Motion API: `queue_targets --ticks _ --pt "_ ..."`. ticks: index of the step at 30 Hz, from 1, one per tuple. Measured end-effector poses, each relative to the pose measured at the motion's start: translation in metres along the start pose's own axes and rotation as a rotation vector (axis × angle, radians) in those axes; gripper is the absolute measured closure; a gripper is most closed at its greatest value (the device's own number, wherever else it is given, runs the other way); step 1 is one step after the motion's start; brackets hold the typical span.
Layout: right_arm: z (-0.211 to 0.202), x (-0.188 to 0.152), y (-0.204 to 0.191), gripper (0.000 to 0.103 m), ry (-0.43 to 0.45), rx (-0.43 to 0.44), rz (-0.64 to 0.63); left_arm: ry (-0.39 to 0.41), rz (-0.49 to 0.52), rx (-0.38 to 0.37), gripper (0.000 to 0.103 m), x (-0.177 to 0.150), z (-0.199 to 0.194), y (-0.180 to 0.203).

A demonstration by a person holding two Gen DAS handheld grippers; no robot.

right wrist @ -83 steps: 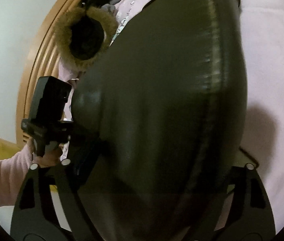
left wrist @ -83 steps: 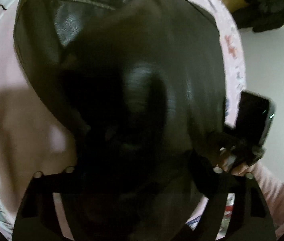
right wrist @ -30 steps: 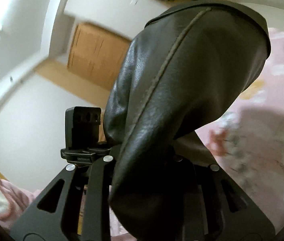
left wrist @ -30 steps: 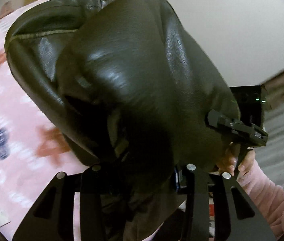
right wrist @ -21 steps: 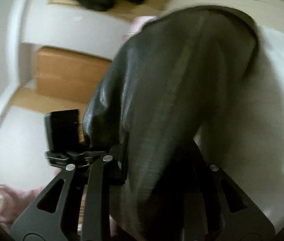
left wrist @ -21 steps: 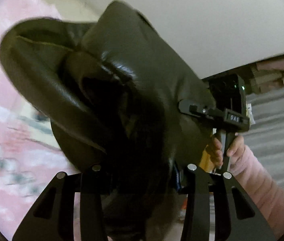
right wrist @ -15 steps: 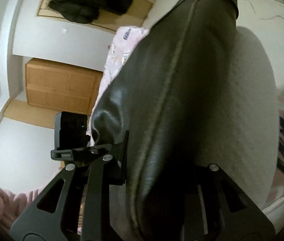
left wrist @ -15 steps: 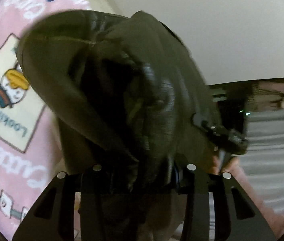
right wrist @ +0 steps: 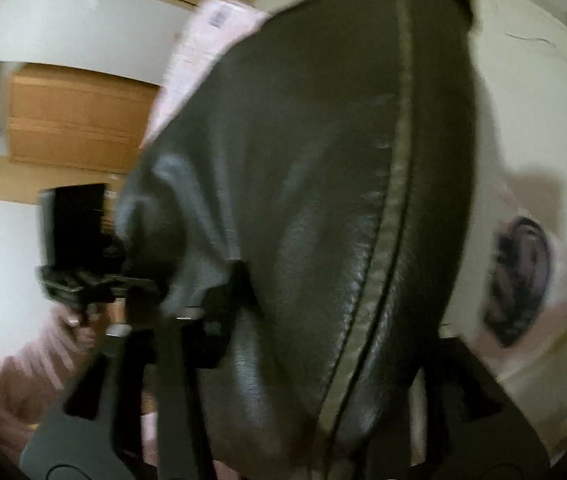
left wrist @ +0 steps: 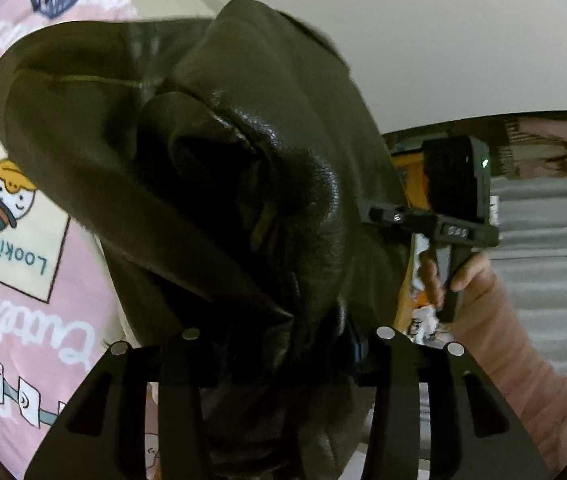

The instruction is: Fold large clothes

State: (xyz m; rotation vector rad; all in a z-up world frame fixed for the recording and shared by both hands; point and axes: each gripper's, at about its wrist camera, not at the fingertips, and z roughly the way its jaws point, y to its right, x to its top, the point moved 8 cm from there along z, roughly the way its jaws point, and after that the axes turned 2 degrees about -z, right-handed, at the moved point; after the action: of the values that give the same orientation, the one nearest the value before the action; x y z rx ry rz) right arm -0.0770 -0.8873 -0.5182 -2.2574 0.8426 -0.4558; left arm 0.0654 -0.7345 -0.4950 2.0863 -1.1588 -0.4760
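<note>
Left wrist view: pink bedsheet [left wrist: 83,292] carries a cream picture panel [left wrist: 15,236] with a cartoon figure, printed upside down, reading "Looking", the rest cut off at the frame edge. Below the panel, white script [left wrist: 39,340] on the sheet, maybe "Cutes", not sure. Right wrist view too blurred, nothing readable.

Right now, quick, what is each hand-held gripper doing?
Left hand-held gripper: shut on the dark leather jacket.
Right hand-held gripper: jaws have just been opening, jacket between them; grip cannot be told.
</note>
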Motion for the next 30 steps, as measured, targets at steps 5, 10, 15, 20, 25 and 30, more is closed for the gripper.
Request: queue_targets --ticks 5,10,15,20,25,30 --pt "-0.024 -0.002 0.003 0.047 -0.019 -0.064 -0.017 -0.004 -0.054 -0.010 0.055 -0.005 0.016 -0.029" --pt "-0.113 -0.016 -0.021 0.047 0.153 -0.374 -0.182 0.027 -0.052 0.021 0.055 -0.007 0.013 -0.041" --pt "-0.096 -0.045 -0.119 0.068 0.285 -0.290 -0.378 0.031 -0.032 0.045 0.054 -0.006 0.023 -0.036" --pt "0.001 -0.062 -0.081 0.092 0.129 -0.477 -0.399 0.015 0.019 0.107 0.053 -0.003 0.014 -0.013" --pt "0.012 -0.084 -0.052 0.096 0.109 -0.488 -0.320 -0.056 0.074 0.150 0.055 -0.022 0.003 0.001" --pt "0.028 -0.093 -0.053 0.096 0.166 -0.508 -0.266 -0.021 0.079 0.194 0.056 -0.020 -0.026 0.004"
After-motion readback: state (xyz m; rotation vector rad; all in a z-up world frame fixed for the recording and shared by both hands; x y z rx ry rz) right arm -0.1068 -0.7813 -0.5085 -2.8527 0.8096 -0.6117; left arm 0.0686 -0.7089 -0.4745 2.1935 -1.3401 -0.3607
